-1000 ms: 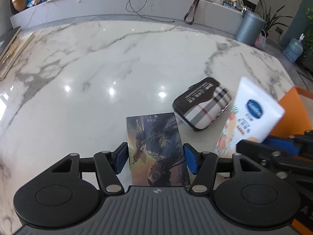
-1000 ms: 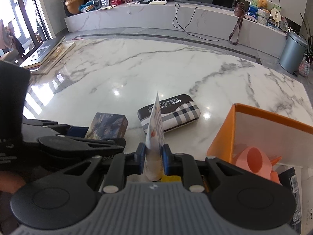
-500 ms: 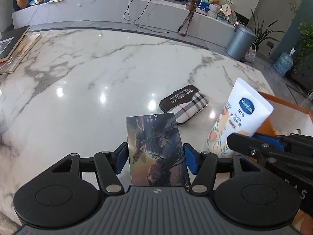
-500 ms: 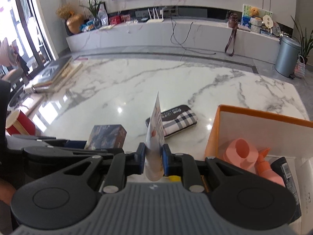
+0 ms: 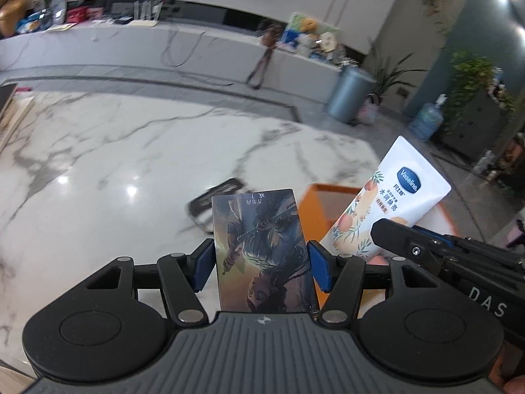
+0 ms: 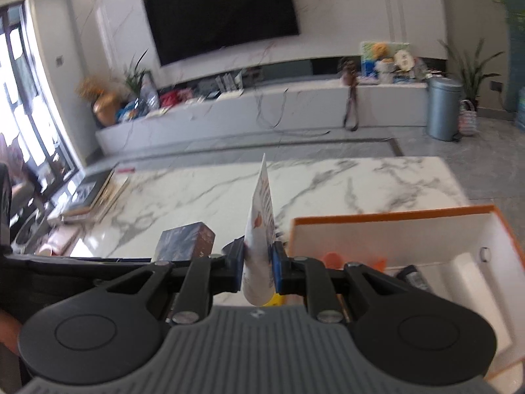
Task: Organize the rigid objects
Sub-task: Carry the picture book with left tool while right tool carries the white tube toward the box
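My left gripper (image 5: 261,266) is shut on a small box with a dark illustrated cover (image 5: 259,243), held above the marble table (image 5: 115,164). The box also shows in the right wrist view (image 6: 185,241). My right gripper (image 6: 257,267) is shut on a white Vaseline lotion tube (image 6: 261,226), seen edge-on and raised beside the orange box (image 6: 393,218). The tube also shows in the left wrist view (image 5: 390,203), to the right of the illustrated box. A plaid case (image 5: 213,203) lies on the table behind the held box, partly hidden.
The orange box holds pink and orange items (image 6: 331,259) and a dark object (image 6: 411,272). Its orange wall (image 5: 315,210) shows behind the held box. Books (image 6: 95,197) lie at the table's far left. A grey bin (image 6: 443,111) stands on the floor beyond.
Both grippers have risen and tilted up with their objects still held. The plaid case has dropped behind the held box, and the orange box is closer under the right gripper.
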